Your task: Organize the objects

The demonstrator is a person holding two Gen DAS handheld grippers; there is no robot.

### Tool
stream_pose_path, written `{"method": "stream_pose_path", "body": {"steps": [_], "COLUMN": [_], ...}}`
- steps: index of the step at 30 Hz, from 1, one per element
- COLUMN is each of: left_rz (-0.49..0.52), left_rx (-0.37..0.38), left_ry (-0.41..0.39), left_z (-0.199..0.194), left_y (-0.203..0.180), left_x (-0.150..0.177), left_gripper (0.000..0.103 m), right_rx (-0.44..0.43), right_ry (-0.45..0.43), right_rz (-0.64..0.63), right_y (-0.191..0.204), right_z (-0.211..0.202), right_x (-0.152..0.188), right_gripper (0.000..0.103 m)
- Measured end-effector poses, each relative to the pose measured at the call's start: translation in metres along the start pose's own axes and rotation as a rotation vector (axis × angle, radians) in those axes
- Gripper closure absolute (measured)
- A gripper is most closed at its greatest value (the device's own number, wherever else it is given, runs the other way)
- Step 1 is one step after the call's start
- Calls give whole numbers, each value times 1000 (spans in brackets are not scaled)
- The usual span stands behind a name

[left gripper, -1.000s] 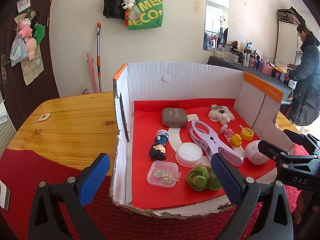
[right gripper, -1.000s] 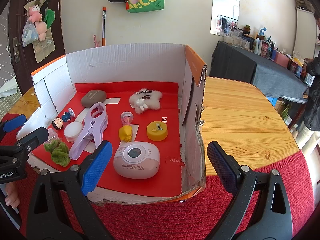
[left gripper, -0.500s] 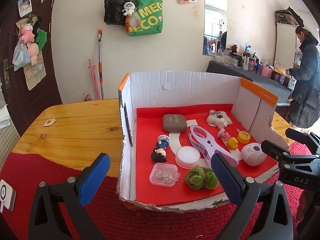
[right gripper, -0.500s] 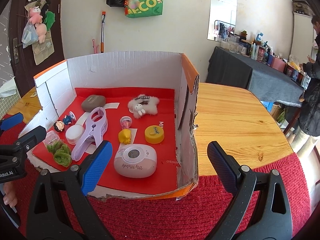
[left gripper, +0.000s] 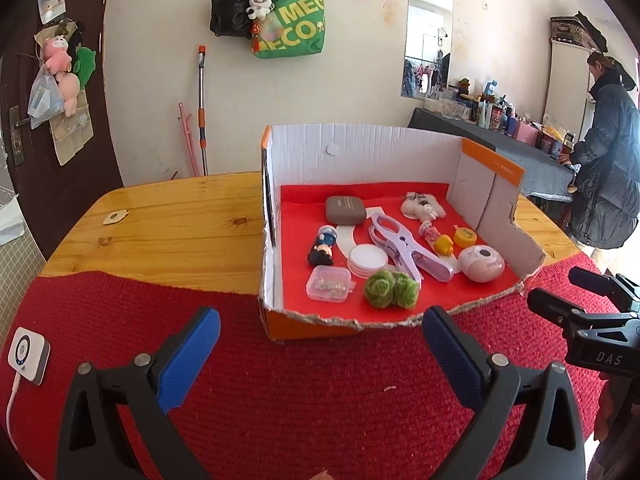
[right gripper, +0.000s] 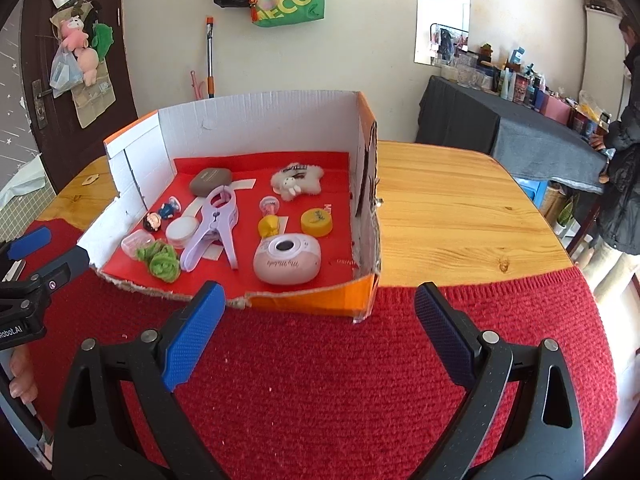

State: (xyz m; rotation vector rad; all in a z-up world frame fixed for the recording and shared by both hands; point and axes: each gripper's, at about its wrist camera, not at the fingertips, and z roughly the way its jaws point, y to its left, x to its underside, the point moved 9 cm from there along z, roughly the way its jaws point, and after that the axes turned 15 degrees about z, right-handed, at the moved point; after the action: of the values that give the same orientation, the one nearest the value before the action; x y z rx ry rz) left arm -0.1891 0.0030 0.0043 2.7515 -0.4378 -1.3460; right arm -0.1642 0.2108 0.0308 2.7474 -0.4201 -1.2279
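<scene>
Both grippers have backed away from the cardboard box (left gripper: 384, 152) over the last second: they now hang above the red knitted mat (right gripper: 320, 380), in front of the box's torn front edge. Left gripper (left gripper: 320, 354) jaws wide, empty. Right gripper (right gripper: 320, 330) jaws wide, empty. All the small items lie inside the box on its red liner: purple clip (right gripper: 214, 230), pink round gadget (right gripper: 287, 264), green wool balls (left gripper: 392, 290), clear case (left gripper: 329, 284), yellow cap (right gripper: 317, 223), plush toy (right gripper: 296, 180). Judgement: withdrawal with nothing held suggests the sorting is finished, or a pause between picks.
</scene>
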Motion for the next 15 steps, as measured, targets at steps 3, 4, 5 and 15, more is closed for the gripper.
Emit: {"method": "stream_pose_path", "body": {"steps": [3, 4, 5, 15], "left_rz": [-8, -7, -8, -30], "left_rx": [20, 29, 39, 40], "left_ry": [59, 82, 107, 244], "left_z": [5, 8, 13, 42], "left_y": [-7, -10, -13, -26], "left_x": [16, 22, 27, 55], "left_gripper": [0, 0, 0, 0], "right_rx": [4, 7, 16, 80], "right_ry": [54, 67, 80, 166], "right_rz": [12, 14, 11, 28], "right_y": [-2, -3, -3, -12], "right_z": [2, 4, 6, 28], "right_x": [20, 26, 30, 54], "right_gripper": [6, 6, 6, 6]}}
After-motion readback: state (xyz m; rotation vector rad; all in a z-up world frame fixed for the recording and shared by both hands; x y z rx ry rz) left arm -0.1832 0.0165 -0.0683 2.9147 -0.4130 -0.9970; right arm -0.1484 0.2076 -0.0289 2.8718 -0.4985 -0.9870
